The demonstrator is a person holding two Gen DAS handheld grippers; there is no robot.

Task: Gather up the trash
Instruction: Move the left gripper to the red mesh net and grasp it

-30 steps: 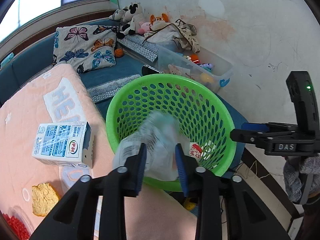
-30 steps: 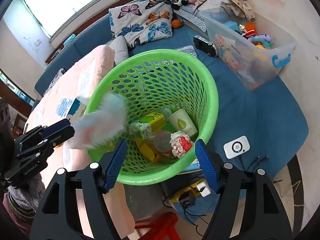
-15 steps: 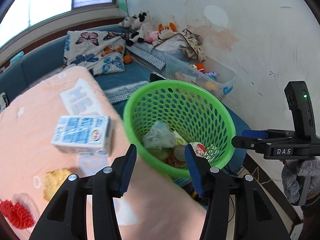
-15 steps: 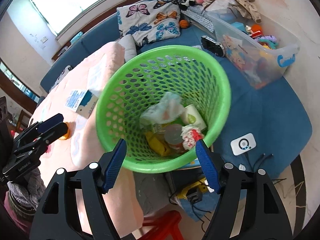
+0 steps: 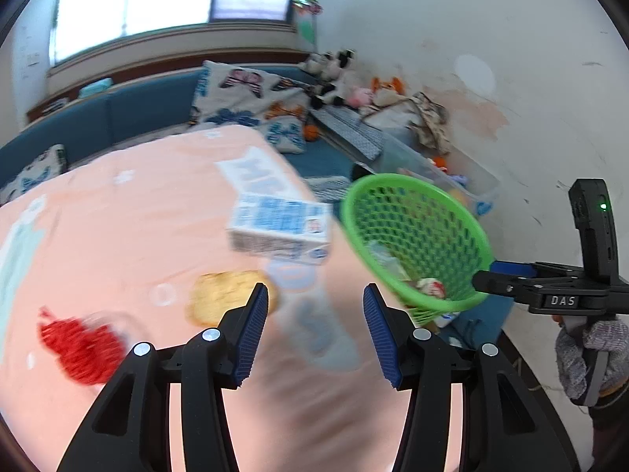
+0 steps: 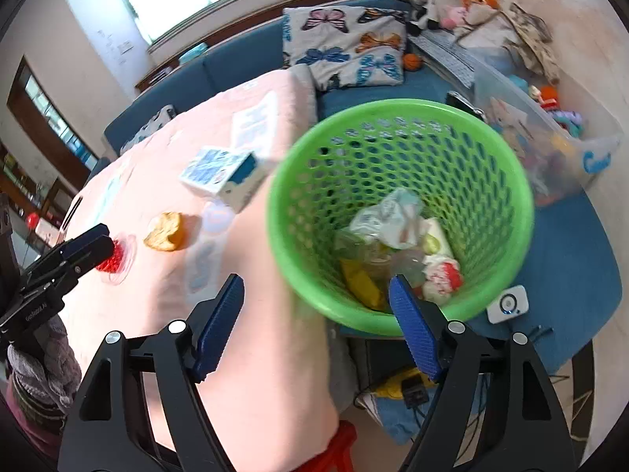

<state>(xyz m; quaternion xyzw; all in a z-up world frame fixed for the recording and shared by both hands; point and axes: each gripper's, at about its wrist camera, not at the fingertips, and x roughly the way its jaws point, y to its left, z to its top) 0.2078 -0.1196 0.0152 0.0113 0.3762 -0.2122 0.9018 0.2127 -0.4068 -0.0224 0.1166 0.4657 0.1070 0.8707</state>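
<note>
Carton (image 5: pixel 280 228) print blurred, unreadable; basket (image 5: pixel 416 236) contents partly hidden.

We see our left gripper (image 5: pixel 315 326) built of black plastic arms with ribbed blue pads (image 5: pixel 251 334) and round silver screws. Our right gripper (image 6: pixel 316 324) is made the same, and from the left camera its body reads "DAS" in white, with a green light above. Grey knitted gloves (image 5: pixel 585 358) cover our hands.

Left gripper (image 5: pixel 315 310) open, empty, over pink tablecloth (image 5: pixel 118 228).
Blurred carton (image 5: pixel 279 228), probably bread (image 5: pixel 224 295) ahead; green basket (image 5: pixel 416 232) right.
</note>
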